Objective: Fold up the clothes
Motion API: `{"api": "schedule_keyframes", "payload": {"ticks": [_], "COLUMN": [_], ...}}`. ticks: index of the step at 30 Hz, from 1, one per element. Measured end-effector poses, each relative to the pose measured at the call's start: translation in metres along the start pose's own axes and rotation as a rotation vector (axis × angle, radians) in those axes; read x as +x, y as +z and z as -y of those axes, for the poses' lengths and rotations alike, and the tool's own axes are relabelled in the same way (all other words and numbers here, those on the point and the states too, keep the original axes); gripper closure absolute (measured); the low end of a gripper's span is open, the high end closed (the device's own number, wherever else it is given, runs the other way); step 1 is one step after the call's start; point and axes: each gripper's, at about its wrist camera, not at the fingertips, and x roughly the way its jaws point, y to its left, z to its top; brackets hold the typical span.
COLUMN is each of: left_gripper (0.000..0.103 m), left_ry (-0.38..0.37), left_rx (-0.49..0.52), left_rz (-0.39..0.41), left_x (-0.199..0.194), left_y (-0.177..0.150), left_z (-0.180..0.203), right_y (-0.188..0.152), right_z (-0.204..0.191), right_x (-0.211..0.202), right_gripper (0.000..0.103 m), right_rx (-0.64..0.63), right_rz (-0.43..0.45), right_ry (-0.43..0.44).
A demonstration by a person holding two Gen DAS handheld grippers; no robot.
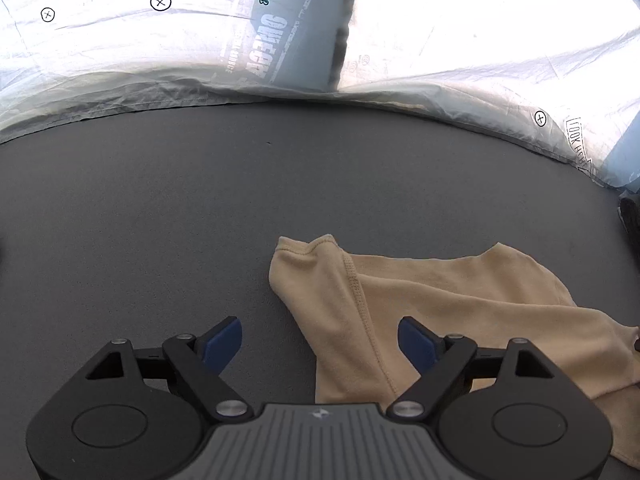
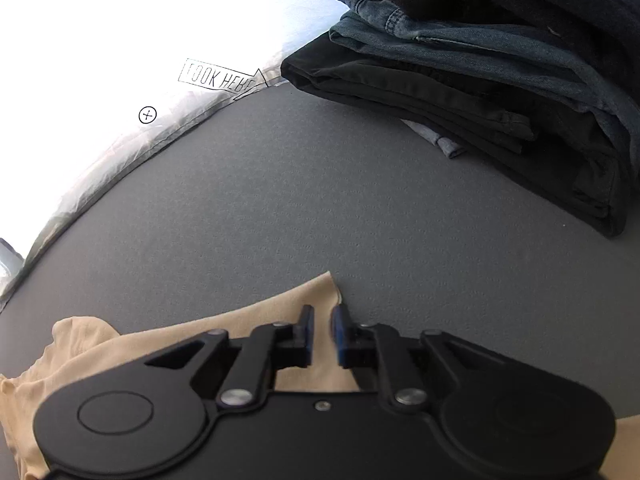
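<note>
Left gripper (image 1: 320, 344) jaws spread, nothing gripped; beige thin knit garment (image 1: 460, 312) flat on grey mat (image 1: 160, 220), running away rightward. Right gripper (image 2: 322, 336) pinches garment's far corner, so nearer next fold.

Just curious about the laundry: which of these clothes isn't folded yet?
The beige garment, lying loose and rumpled by both grippers. The dark trousers and jeans sit folded in a stack.

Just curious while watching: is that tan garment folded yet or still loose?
Partly folded: the tan garment lies doubled over itself, rumpled, on the grey mat.
</note>
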Motion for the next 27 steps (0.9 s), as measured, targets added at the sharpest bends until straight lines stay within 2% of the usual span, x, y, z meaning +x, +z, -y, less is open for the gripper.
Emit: {"api": "schedule_keyframes", "payload": {"ticks": [4,6,10,12,17,22,27], "left_gripper": [0.013,0.013,0.013,0.013,0.013,0.013,0.013], "left_ry": [0.062,0.057,0.114,0.124,0.120,0.119,0.118], "left_rx": [-0.093,-0.115,-0.091,-0.095,-0.077,-0.051,-0.050], "left_rz": [-0.065,-0.092,-0.141,-0.162,-0.215,-0.224,-0.285], "left_x": [-0.020,-0.029,-0.048,-0.056,-0.069,-0.082,-0.084], "left_y": [-0.042,-0.067,-0.121,-0.145,-0.183,-0.204,-0.229], "left_z": [-0.008,-0.009,-0.006,-0.006,-0.004,-0.001,-0.004], "right_y": [-0.001,-0.006,-0.026,-0.040,-0.079,-0.116,-0.157], "right_z": [-0.004,-0.006,-0.016,-0.023,-0.036,-0.048,-0.057], "right_x": [-0.023,-0.038,-0.072,-0.087,-0.109,-0.123,-0.133], "right_gripper": [0.102,0.102,0.102,0.102,0.102,0.102,0.102], "right_rx": [0.076,0.123,0.184,0.189,0.214,0.179,0.176], "right_rz": [0.040,0.058,0.063,0.056,-0.009,-0.097,-0.188], "right_ry": [0.132,0.230,0.410,0.468,0.583,0.625,0.666]}}
